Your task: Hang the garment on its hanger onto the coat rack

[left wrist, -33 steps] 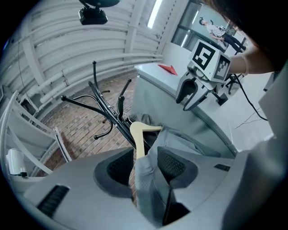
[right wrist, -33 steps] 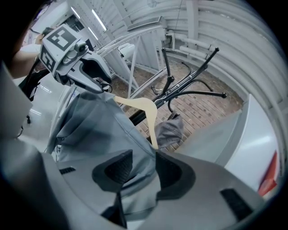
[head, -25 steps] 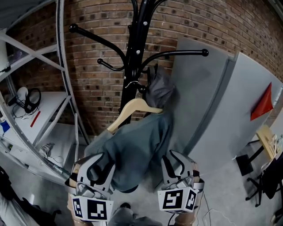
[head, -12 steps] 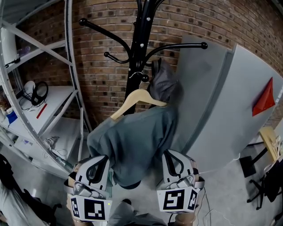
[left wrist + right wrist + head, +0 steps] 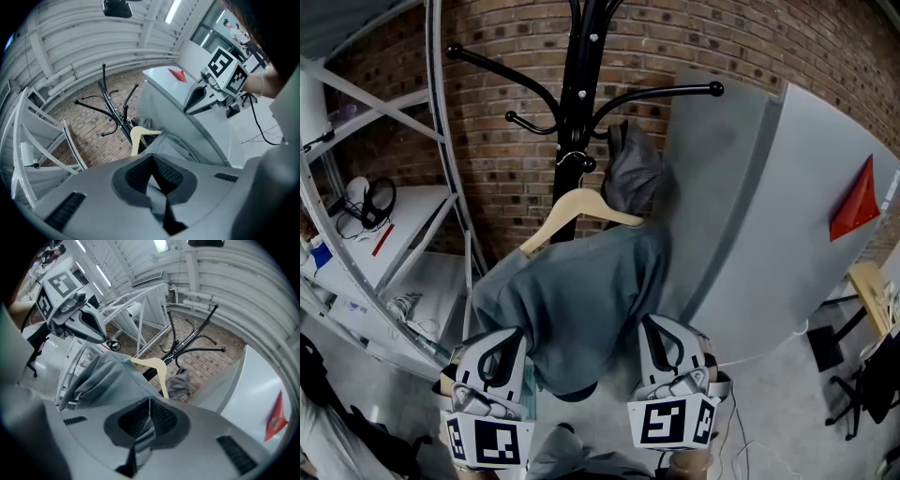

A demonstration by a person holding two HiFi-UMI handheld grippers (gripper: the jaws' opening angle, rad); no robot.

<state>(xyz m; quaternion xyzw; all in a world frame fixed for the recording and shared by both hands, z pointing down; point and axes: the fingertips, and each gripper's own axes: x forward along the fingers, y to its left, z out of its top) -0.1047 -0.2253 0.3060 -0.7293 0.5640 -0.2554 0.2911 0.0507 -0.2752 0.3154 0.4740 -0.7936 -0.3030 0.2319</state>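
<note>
A grey-blue garment (image 5: pixel 572 300) hangs on a wooden hanger (image 5: pixel 581 204). The hanger's hook sits on a lower arm of the black coat rack (image 5: pixel 581 94), and a grey hood (image 5: pixel 633 173) droops beside the pole. My left gripper (image 5: pixel 508 337) is at the garment's lower left and my right gripper (image 5: pixel 658 326) at its lower right. Both have just closed and their pads meet. In the left gripper view the shut left gripper (image 5: pixel 151 157) points at the hanger (image 5: pixel 140 136). The right gripper view shows the shut right gripper (image 5: pixel 149 400) below the garment (image 5: pixel 108 376). I see no cloth pinched.
Metal shelving (image 5: pixel 394 187) with headphones (image 5: pixel 370 202) stands at the left. A large grey panel (image 5: pixel 769 216) with a red triangle (image 5: pixel 853 211) leans at the right. A brick wall (image 5: pixel 506 159) is behind the rack.
Both grippers' jaws went from open to shut. The garment and hanger stay hung on the rack.
</note>
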